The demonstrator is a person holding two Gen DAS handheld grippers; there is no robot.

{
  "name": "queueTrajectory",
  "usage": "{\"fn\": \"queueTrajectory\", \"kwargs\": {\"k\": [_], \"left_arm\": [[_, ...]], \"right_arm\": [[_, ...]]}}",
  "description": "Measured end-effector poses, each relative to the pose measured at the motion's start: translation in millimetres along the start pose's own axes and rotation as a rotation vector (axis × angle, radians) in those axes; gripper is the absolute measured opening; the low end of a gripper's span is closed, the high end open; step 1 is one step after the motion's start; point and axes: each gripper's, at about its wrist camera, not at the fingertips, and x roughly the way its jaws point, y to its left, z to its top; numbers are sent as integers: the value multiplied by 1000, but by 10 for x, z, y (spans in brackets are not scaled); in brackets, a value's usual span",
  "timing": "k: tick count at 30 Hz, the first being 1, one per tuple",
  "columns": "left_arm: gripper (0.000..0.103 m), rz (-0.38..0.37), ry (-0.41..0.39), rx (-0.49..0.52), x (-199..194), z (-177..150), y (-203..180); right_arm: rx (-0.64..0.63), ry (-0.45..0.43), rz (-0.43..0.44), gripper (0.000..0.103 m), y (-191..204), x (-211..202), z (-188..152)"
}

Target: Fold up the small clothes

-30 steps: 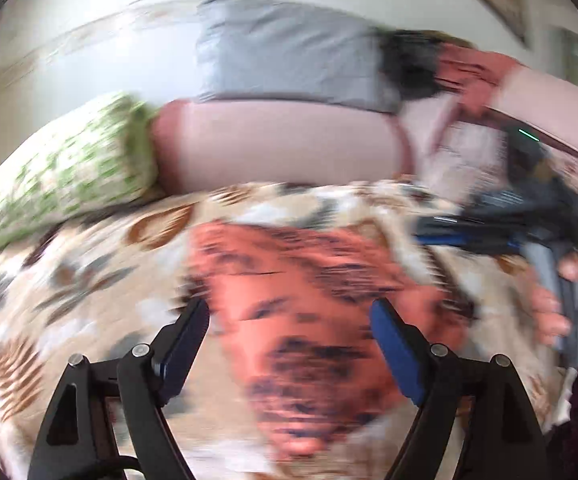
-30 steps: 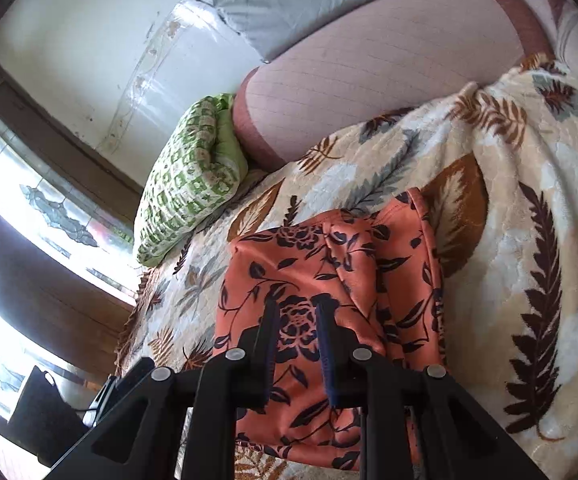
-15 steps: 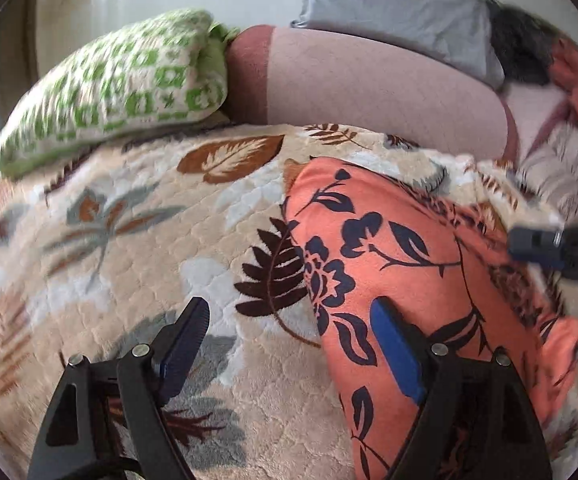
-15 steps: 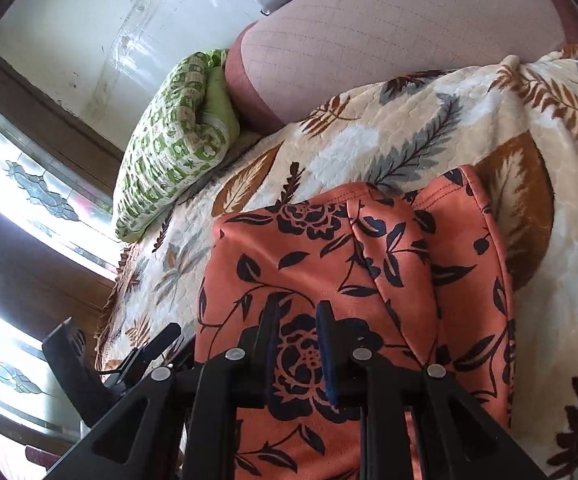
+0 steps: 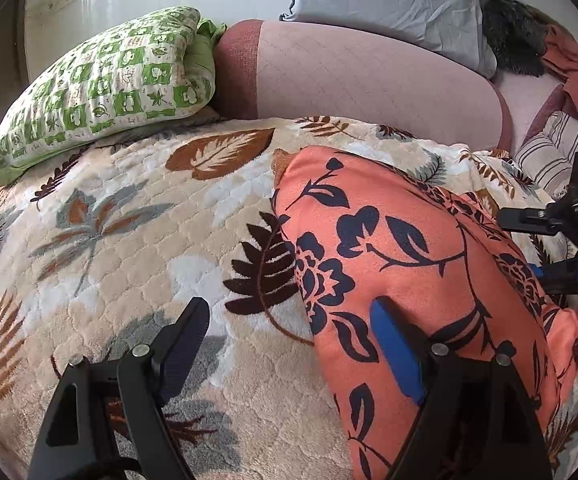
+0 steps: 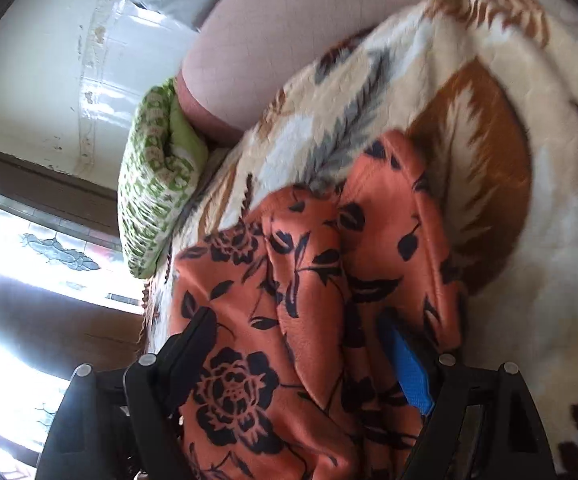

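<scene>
Right wrist view shows the right tool [image 6: 301,356] with its jaws just sprung apart, the orange floral garment [image 6: 289,320] lying loose between them, gripped by neither pad. That garment rests on the leaf-patterned blanket [image 5: 129,240], on the near side of the pink bolster [image 5: 369,92]. The left tool [image 5: 289,344] also stands apart, one finger on the garment, the other over the blanket. I'd smooth the fold flat and square its edges before taking a fresh grip. No brand, label or readable writing shows anywhere, even on the green checked pillow [image 5: 101,84].
</scene>
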Motion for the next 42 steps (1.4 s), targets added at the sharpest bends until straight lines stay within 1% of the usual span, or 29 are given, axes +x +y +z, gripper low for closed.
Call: {"fn": "queueTrajectory", "kwargs": {"k": [1, 2, 3, 4, 5, 7, 9, 11, 14, 15, 17, 19, 21, 23, 24, 25, 27, 28, 29, 30, 31, 32, 34, 35, 37, 38, 39, 40, 42], "left_arm": [[83, -7, 2, -8, 7, -1, 12], [83, -14, 4, -17, 13, -3, 24], [83, -20, 7, -27, 20, 0, 36], [83, -20, 8, -30, 26, 6, 44], [83, -23, 9, -29, 29, 7, 49], [83, -22, 7, -27, 26, 11, 51], [83, -20, -6, -25, -1, 20, 55], [82, -32, -39, -19, -58, 42, 37], [82, -70, -59, 6, -108, 64, -45], [82, -74, -60, 26, -105, 61, -101], [83, -63, -43, 56, -54, 48, -185], [85, -74, -10, 52, 39, 23, -231], [91, -56, -6, 34, 78, 8, -234], [91, -49, 0, 37, 75, 16, -227], [91, -50, 5, 35, 61, 22, -217], [91, -51, 13, 30, 36, 43, -199], [91, -51, 18, 24, -25, 80, -173], [91, -50, 16, 23, -55, 86, -171], [91, -47, 13, 26, -90, 93, -174], [91, -47, 12, 31, -113, 90, -187], [91, -42, 14, 47, -142, 81, -211], [91, -30, 15, 72, -153, 65, -242], [91, -2, 15, 113, -136, 31, -293], [91, 4, 21, 126, -109, 11, -314], [92, 15, 32, 141, -48, -27, -336], [92, 15, 27, 140, -32, -35, -333], [92, 11, 26, 138, -30, -39, -332], [92, 15, 31, 138, -24, -38, -334], [93, 23, 27, 139, -51, -43, -340]], "right_arm": [[2, -9, 16, 83, 0, 4, -7], [5, -7, 37, 73, 14, -7, -18], [9, 27, 74, 44, 47, 22, -40], [1, 43, 68, 31, 94, 36, -63], [-46, 42, 11, 27, 208, 46, -119], [-148, 45, -57, 26, 456, 57, -222], [-225, 16, -75, 23, 696, -30, -309], [-286, -58, -114, 21, 896, -244, -375], [-340, -164, -150, 20, 1035, -625, -442], [-347, -180, -174, 20, 1018, -694, -464], [-282, -190, -248, 20, 776, -710, -415], [-202, -160, -307, 20, 438, -594, -351], [-130, -86, -314, 21, 99, -350, -289], [-19, -80, -246, 29, -113, -294, -248], [18, -75, -220, 32, -136, -346, -222], [24, -73, -213, 32, -94, -410, -191], [-15, -136, -246, 33, 51, -591, -159], [-40, -210, -279, 33, 138, -739, -149], [-52, -254, -283, 38, 197, -821, -144], [-59, -289, -270, 51, 255, -893, -127], [-72, -308, -229, 62, 340, -923, -100], [-89, -300, -199, 68, 410, -884, -54], [-118, -249, -185, 67, 518, -706, 5], [-121, -212, -185, 64, 554, -545, 18], [-83, -126, -268, 58, 424, -194, 45], [-47, -91, -307, 54, 267, -16, 50], [-8, -79, -311, 50, 126, 74, 41], [11, -104, -307, 38, 47, 25, 22], [14, -112, -266, 37, 116, -143, 20]]}}
